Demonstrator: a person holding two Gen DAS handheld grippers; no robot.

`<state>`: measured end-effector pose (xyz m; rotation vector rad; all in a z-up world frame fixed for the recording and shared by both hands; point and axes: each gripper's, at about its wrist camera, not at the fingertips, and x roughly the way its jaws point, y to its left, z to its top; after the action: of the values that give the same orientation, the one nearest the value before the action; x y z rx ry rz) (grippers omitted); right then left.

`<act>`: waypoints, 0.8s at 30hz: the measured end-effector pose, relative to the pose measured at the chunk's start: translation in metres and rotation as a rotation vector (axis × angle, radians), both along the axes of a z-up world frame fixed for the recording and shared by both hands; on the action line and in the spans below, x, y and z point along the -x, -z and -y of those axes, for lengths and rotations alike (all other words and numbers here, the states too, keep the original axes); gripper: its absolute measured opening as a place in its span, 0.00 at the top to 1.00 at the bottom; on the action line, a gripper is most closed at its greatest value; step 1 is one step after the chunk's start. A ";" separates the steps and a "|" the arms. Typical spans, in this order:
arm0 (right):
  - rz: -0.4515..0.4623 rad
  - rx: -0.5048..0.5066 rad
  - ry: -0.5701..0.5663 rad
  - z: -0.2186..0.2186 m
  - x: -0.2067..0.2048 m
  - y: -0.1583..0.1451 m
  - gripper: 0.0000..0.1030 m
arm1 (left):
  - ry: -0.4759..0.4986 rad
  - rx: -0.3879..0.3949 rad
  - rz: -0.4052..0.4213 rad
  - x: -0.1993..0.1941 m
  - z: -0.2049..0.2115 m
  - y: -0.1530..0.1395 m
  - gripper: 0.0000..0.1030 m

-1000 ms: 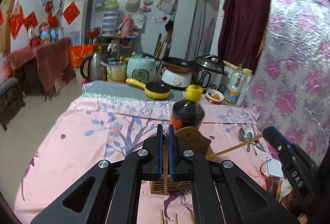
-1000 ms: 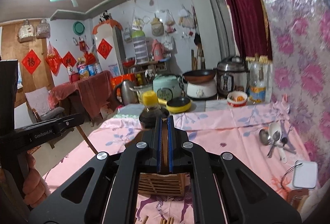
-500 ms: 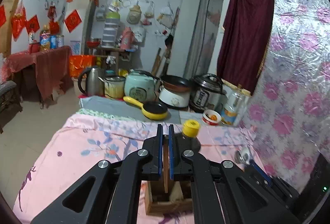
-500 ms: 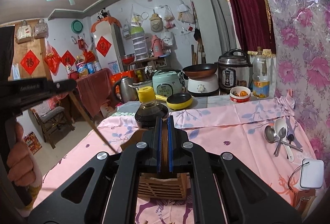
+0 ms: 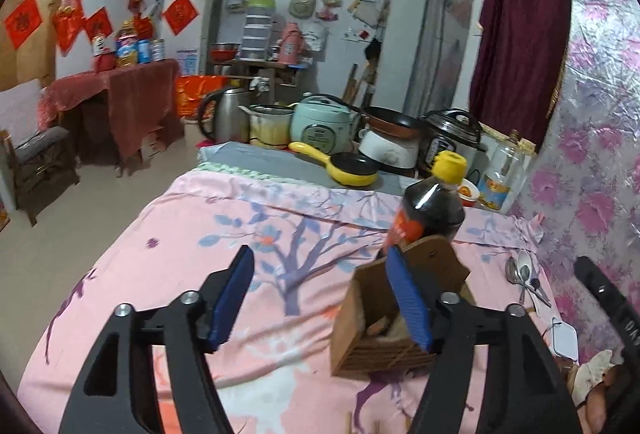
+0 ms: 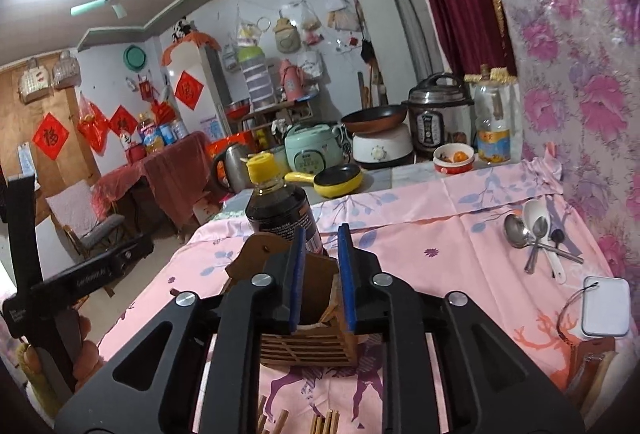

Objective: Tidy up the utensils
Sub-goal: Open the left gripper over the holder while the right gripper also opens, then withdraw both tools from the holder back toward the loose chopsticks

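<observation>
Wooden slatted holder (image 6: 308, 344) — boxy — beside dark bottle (image 6: 280, 210).

My tongs (image 6: 322, 274) are black with blue pads (image 6: 297, 274). The cloth (image 5: 280, 234) is pink, printed with purple trees and blue leaves. The holder (image 6: 308, 342) is brown wood. The bottle (image 6: 276, 210) is dark with a yellow cap. The pan (image 6: 336, 180) is yellow, the wall (image 6: 580, 74) silver with pink flowers.
</observation>
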<state>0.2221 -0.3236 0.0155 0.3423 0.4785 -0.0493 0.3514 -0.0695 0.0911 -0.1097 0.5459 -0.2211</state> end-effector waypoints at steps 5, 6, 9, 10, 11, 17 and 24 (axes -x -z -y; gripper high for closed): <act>0.000 -0.025 0.020 -0.002 0.032 -0.001 0.70 | -0.051 -0.004 -0.034 0.029 -0.025 0.017 0.26; -0.004 -0.035 0.025 -0.003 0.039 0.000 0.67 | -0.061 -0.004 -0.043 0.037 -0.030 0.021 0.25; -0.013 -0.055 0.033 -0.006 0.062 0.006 0.61 | -0.079 -0.002 -0.084 0.060 -0.045 0.040 0.23; -0.017 -0.058 0.033 -0.008 0.068 0.007 0.61 | -0.085 -0.006 -0.092 0.067 -0.048 0.046 0.23; -0.024 -0.062 0.032 -0.010 0.077 0.009 0.60 | -0.092 -0.011 -0.107 0.077 -0.053 0.054 0.23; -0.032 -0.056 0.043 -0.023 0.131 0.020 0.55 | -0.107 -0.023 -0.181 0.129 -0.074 0.095 0.23; -0.030 -0.040 0.054 -0.032 0.190 0.033 0.44 | -0.055 -0.084 -0.197 0.194 -0.077 0.131 0.22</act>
<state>0.0319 -0.2912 -0.0175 0.3940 0.5001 -0.0977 0.1572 0.0078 -0.0401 -0.0648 0.7468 -0.1338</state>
